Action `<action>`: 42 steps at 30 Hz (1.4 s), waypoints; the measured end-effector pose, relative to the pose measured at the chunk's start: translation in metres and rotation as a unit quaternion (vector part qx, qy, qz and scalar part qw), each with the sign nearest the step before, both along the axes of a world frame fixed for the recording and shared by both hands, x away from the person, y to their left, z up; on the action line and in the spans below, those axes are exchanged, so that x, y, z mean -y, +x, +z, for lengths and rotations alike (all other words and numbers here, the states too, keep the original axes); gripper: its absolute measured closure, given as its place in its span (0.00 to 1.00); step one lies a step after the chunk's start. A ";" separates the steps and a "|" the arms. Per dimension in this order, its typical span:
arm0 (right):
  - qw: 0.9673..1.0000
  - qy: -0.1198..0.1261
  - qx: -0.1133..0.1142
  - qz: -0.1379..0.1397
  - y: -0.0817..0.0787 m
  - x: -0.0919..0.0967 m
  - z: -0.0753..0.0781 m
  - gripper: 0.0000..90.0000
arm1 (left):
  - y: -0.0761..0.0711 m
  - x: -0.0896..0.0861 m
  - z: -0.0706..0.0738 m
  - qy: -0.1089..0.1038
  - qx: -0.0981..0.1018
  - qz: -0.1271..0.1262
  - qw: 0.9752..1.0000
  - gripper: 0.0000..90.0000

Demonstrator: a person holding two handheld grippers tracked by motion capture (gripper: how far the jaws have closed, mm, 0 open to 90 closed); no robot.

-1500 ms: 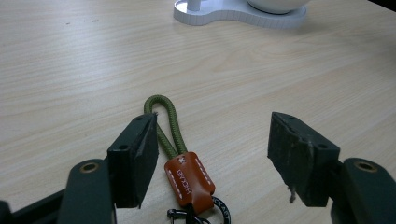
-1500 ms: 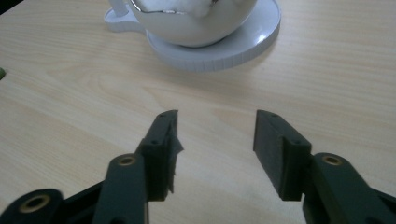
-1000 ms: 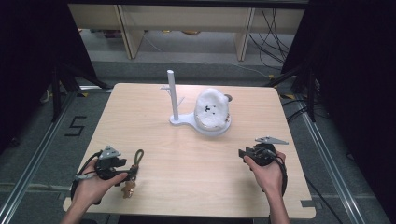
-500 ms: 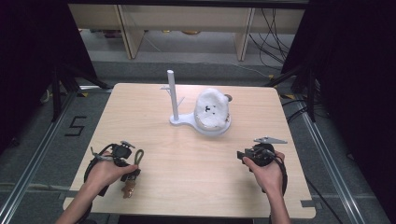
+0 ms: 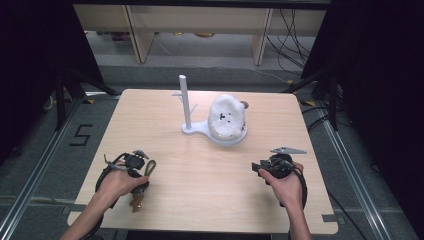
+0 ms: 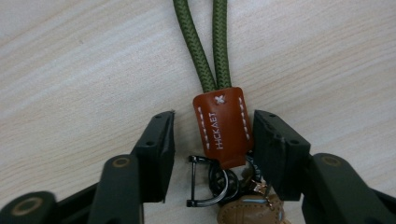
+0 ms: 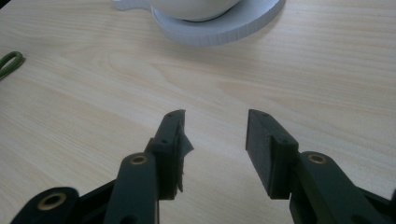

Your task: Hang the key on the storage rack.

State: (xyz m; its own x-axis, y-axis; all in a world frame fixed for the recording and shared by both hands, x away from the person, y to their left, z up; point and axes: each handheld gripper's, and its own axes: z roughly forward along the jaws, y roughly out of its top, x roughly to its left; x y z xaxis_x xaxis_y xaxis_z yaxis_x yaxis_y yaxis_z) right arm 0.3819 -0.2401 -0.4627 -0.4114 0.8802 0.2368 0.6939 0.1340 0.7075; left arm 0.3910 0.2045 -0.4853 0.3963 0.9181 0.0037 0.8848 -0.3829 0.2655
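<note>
The left tongs (image 6: 212, 140) have just been closing around the brown tag (image 6: 222, 126) of the key strap, not yet pinching. Next, squeeze and lift. The right tongs (image 7: 215, 140) wait half open, empty.

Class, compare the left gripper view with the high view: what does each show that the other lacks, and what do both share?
Left gripper view: white lettering and stitching on the brown leather tag, which lies between the jaws of the left claw. These have just been closing, and the left pad is not yet touching. Metal rings sit below the tag.
High view: white post stand, white lumpy object on its base, right claw.
Shared: green cord loop, wooden table.
</note>
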 end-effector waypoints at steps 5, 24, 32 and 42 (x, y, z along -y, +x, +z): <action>1.000 0.002 -0.005 0.005 0.000 0.000 -0.001 0.64 | -0.002 0.003 0.001 0.002 -0.004 -0.013 1.000 0.67; 1.000 0.004 -0.009 0.004 -0.001 0.001 -0.001 0.63 | -0.002 -0.007 0.002 -0.021 0.001 -0.053 0.998 0.75; 1.000 0.010 -0.009 -0.001 -0.001 0.003 -0.001 0.62 | -0.010 -0.026 -0.002 -0.074 0.042 -0.061 0.995 0.76; 1.000 0.009 -0.012 0.003 -0.001 0.003 -0.004 0.61 | -0.043 -0.052 -0.022 -0.204 0.160 -0.069 0.963 0.75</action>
State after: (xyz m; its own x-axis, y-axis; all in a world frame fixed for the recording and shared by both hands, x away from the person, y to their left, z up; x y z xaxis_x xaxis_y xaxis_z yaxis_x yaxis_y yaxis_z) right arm 0.3813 -0.2430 -0.4664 -0.4109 0.8732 0.2620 0.7100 0.1263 0.6928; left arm 0.3479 0.2564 -0.5070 0.5538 0.8072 -0.2042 0.6801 -0.2970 0.6703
